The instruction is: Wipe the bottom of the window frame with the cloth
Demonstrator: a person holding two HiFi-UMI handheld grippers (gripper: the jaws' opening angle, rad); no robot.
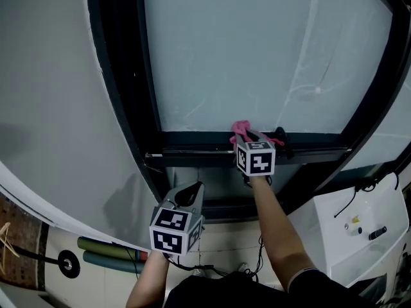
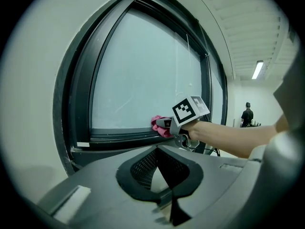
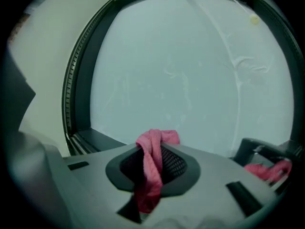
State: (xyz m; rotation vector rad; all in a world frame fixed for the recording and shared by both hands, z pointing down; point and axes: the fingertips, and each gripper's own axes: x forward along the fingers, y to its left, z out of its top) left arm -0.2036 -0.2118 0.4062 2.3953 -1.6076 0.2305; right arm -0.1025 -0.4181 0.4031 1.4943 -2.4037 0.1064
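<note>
While the person faces a dark window frame [image 1: 138, 108] set in a pale wall [image 1: 58, 95], the right gripper [image 1: 252, 138] reaches forward to the frame's bottom rail [image 1: 192, 140], about midway along it. Its jaws are pinched together on a pink cloth [image 1: 241, 129]. In the right gripper view the cloth [image 3: 151, 168] runs up between the jaws and bunches over their tips, where the rail meets the frosted glass pane [image 1: 257, 50]. A loose end trails to the right along the rail, beside a small dark object [image 1: 280, 137] too unclear to name.

The left gripper [image 1: 190, 192] hangs well below the rail and left of the cloth, near the person's body. Its jaws are closed to a point with nothing between them, and it takes no part in the work. From the left gripper view, the cloth [image 2: 162, 131] rests against the rail at the tip of the right gripper [image 2: 164, 123].

Judging from this, the wiping step is in hand, with the cloth partway along the rail. The next move likely calls for a steady sideways sweep along the rail. It needs enough downward pressure to hold contact and a pinch firm enough that the cloth does not slip free. No dirt can be made out on the rail.
</note>
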